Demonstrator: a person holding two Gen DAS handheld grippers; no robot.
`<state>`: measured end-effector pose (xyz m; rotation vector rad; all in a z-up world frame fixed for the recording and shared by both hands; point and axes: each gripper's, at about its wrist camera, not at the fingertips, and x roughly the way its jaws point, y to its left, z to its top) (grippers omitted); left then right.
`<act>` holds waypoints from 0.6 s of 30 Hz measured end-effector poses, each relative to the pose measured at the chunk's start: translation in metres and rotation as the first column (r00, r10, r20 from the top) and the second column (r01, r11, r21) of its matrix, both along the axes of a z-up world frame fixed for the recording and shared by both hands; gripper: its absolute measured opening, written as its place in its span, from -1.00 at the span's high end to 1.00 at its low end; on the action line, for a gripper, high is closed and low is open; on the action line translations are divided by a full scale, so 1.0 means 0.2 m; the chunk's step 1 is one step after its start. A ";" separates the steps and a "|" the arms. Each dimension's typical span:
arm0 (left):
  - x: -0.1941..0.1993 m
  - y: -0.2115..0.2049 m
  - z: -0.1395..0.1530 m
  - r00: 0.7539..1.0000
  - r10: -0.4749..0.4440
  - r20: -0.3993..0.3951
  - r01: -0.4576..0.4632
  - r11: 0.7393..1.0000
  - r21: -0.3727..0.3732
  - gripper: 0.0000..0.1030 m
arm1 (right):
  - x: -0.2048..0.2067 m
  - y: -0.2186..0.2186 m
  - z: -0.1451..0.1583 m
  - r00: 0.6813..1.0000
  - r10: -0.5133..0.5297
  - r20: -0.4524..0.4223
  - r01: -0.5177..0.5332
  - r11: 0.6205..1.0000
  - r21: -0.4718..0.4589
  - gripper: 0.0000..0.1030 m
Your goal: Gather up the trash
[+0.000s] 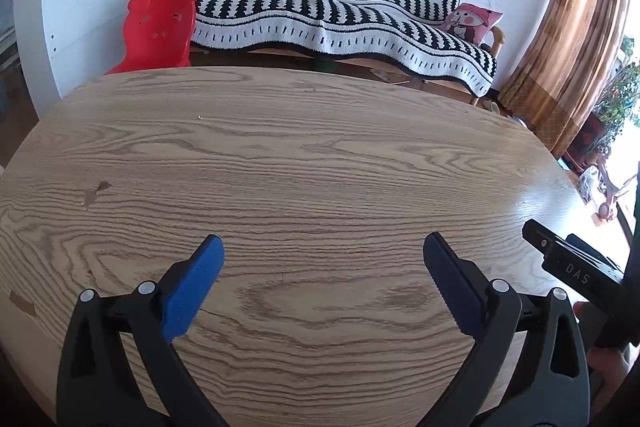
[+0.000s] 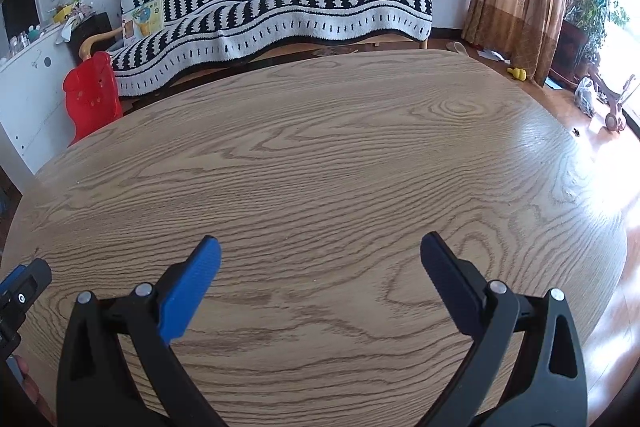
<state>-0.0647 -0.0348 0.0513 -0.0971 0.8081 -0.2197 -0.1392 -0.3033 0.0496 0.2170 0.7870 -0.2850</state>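
Two claws are hovering over one wood-grain bench, which is filling most of both views and is showing no trash anywhere on its visible surface; the task's thing is not showing in either view. Beyond the far edge, a sofa under a black-and-white patterned throw is standing against the wall, with a brown curtain hanging to its right. A red plastic chair is sitting at the sofa's left end, just past the bench edge. A pink cartoon cushion is leaning at the sofa's right end. The left claw is standing released, blue pads spread wide, gripping nothing. The right claw is likewise released and empty, its body showing at the right edge of the left view.
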 end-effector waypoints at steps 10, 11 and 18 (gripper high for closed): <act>0.00 0.01 -0.01 1.000 -0.005 -0.012 0.005 1.000 -0.018 -0.88 | -0.02 -0.04 0.01 1.000 -0.007 0.012 0.007 1.000 0.011 -0.88; 0.00 0.01 -0.01 1.000 -0.006 -0.012 0.006 1.000 -0.017 -0.88 | -0.02 -0.04 0.02 1.000 -0.007 0.014 0.007 1.000 0.011 -0.88; 0.01 0.02 -0.02 1.000 -0.009 -0.014 0.008 1.000 -0.021 -0.88 | -0.03 -0.06 0.03 0.999 -0.020 0.028 0.019 1.000 0.024 -0.88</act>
